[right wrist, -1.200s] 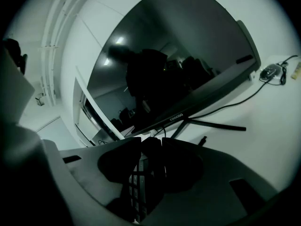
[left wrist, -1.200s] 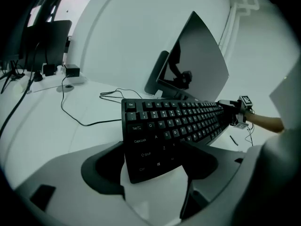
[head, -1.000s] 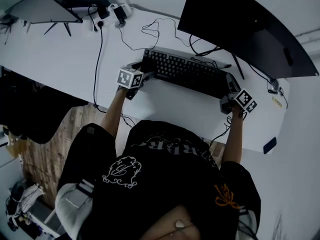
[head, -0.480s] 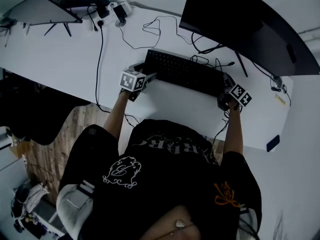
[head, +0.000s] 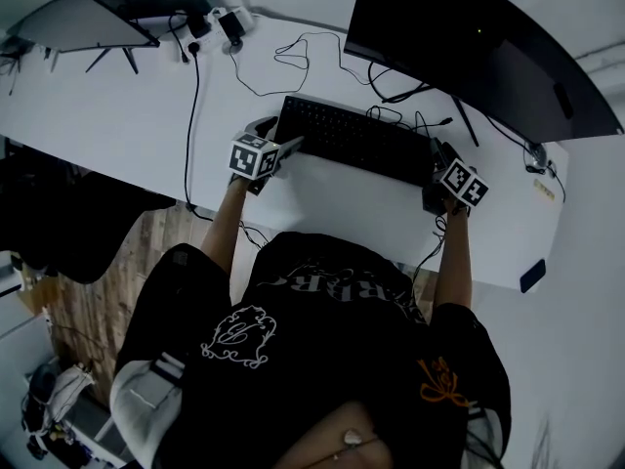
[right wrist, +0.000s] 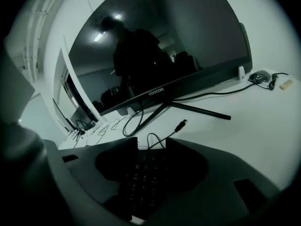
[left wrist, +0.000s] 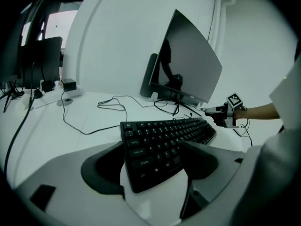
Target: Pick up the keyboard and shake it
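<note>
Keyboard (head: pixel 356 140), black, lies flat on the white table (head: pixel 117 106), with each short end between the jaws of one gripper.

Surface and room:
- The table is a long white top. Wooden floor (head: pixel 93 291) shows off its front edge, to the front left of the keyboard in the head view.
- A large dark curved monitor (head: pixel 469 47) stands on thin legs just behind the keyboard.
- A smaller screen (head: pixel 83 13) stands well off to the keyboard's rear left.
- The person (head: pixel 322 360), in a dark printed top, is at the table's front edge directly before the keyboard.
- Thin black cables (head: pixel 293 57) loop on the top behind the keyboard's left half and run to plugs (head: pixel 220 22) further left.
- A mouse (right wrist: pixel 258 76) lies beyond the keyboard's right end, and a loose cable plug (right wrist: pixel 181 125) lies just behind that end.

Grippers:
- Left gripper (left wrist: pixel 153 149): the jaws are wide apart with the keyboard's left end between them. White table shows between the left jaw and the keyboard's edge, so it is not clamped.
- Right gripper (right wrist: pixel 153 147): the jaws are partly apart and have just been opening. The keyboard's right end is between them, with no grip on it.

Edges and free room:
- Bare table lies in front of the keyboard up to the front edge, and broadly to its left.
- Behind the keyboard, the monitor legs and cables stand close.
- A small dark object (head: pixel 528 277) sits at the front edge, well to the keyboard's right.
</note>
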Available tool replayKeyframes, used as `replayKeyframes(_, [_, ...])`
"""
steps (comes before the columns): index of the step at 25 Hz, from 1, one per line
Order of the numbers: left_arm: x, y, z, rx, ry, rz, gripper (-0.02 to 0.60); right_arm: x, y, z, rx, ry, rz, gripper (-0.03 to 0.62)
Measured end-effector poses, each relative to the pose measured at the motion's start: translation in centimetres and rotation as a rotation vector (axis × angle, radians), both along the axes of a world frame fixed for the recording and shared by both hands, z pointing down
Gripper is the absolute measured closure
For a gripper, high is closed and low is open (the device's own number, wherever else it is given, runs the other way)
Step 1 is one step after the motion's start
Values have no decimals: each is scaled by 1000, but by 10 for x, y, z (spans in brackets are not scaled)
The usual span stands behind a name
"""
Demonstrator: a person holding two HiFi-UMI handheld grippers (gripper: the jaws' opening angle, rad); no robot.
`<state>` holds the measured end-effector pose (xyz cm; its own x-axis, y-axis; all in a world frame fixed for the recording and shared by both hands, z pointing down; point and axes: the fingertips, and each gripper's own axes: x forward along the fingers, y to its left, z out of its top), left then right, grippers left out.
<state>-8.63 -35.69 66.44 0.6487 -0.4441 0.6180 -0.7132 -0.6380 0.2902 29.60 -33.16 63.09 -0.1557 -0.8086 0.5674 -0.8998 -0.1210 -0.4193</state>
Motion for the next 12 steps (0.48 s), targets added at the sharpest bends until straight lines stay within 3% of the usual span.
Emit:
replayKeyframes(4, [12, 3, -39, 83, 82, -25, 213, -26, 12, -34, 76, -42, -74, 404])
replayKeyframes(7, [27, 15, -70, 139, 142, -24, 218, -45, 26, -54, 117, -49, -119, 446])
replayKeyframes(12, [55, 51, -111, 221, 189, 15, 259, -79, 57, -92, 190, -20, -220, 457])
